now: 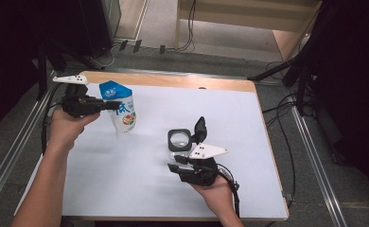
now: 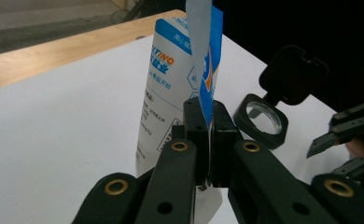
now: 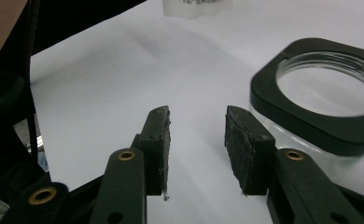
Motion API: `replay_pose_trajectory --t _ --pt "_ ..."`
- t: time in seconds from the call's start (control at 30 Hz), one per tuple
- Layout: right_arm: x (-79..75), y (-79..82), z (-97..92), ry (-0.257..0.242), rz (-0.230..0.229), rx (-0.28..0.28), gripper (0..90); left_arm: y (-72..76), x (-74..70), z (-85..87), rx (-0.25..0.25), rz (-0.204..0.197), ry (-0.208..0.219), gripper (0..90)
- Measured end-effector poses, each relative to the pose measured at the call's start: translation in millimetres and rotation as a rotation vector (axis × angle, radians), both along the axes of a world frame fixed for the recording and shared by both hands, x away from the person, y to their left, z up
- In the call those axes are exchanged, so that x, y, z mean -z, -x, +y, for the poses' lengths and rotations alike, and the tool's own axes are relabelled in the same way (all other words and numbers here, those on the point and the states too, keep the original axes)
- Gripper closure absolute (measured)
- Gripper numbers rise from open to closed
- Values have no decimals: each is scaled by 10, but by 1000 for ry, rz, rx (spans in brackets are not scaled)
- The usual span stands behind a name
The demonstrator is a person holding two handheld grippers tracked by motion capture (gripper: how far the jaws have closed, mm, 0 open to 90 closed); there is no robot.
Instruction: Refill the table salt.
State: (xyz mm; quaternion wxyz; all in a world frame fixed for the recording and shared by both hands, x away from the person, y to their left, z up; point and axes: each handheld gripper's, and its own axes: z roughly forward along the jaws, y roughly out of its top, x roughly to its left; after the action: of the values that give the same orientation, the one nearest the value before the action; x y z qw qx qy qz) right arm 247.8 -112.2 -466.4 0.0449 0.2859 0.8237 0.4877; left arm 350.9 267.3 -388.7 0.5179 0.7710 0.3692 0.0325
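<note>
A blue-and-white pouch (image 1: 122,112) with printed text stands tilted at the left of the white table top (image 1: 220,118). My left gripper (image 1: 113,105) is shut on its blue side seam; in the left gripper view the jaws pinch that seam of the pouch (image 2: 171,93). A clear square jar (image 1: 180,141) with a black rim stands mid-table, its hinged black lid (image 1: 200,129) flipped up. My right gripper (image 1: 177,163) sits just in front of the jar, open, with nothing between its pads (image 3: 159,140). The jar (image 3: 325,93) lies to the right of those jaws.
A bare wooden strip (image 1: 173,80) shows along the table's far edge. Metal rails (image 1: 12,146) run along both sides. Cables (image 1: 277,113) and dark stands (image 1: 305,71) crowd the right and back. The right gripper's black jaws (image 2: 343,135) appear beyond the jar (image 2: 262,119).
</note>
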Motion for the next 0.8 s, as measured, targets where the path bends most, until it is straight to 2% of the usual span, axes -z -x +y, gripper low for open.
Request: replay_pose_trajectory --t 0.07,0.27,0.43,0.6,0.8 --pt "13 -9 65 3 3 -8 616 31 14 -12 19 9 14 900" --pt "86 -36 296 19 4 -42 607 162 -24 -70 36 4 3 900" --pt "138 -75 503 27 11 -53 606 248 -47 -63 61 8 35 900" --pt "202 -167 692 27 14 -66 598 359 -102 -114 68 0 8 900" --pt "192 -259 899 29 -16 -72 598 439 -157 -168 97 1 17 900"
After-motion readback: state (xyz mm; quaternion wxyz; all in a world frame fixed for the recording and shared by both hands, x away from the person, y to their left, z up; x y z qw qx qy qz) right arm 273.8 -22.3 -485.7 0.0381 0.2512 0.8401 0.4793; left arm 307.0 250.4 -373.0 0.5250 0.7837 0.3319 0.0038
